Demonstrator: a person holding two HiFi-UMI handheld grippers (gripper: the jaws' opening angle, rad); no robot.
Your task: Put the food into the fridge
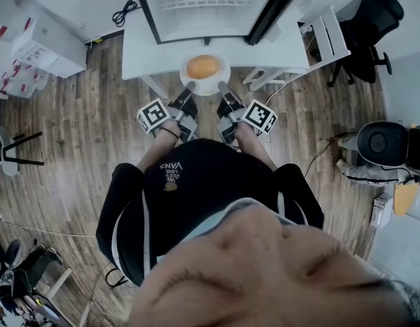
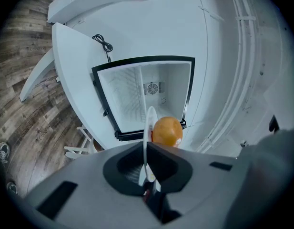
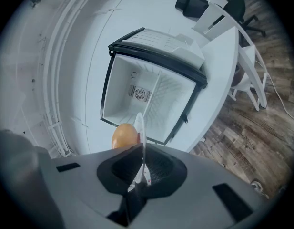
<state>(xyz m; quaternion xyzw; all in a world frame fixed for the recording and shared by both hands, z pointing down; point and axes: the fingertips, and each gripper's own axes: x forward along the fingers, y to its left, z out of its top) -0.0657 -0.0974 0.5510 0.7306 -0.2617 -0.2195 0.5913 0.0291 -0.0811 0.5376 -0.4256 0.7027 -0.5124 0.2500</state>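
Note:
A round orange-brown food item lies on a white plate held in front of the open white mini fridge. My left gripper is shut on the plate's left rim and my right gripper is shut on its right rim. In the left gripper view the plate shows edge-on between the jaws, with the food to its right and the bare fridge interior beyond. In the right gripper view the plate is edge-on too, with the food to its left and the fridge ahead.
The fridge stands on a white table, its black-edged door swung open to the right. A black cable lies on the table. A white rack, an office chair, white boxes and a black round device stand on the wooden floor.

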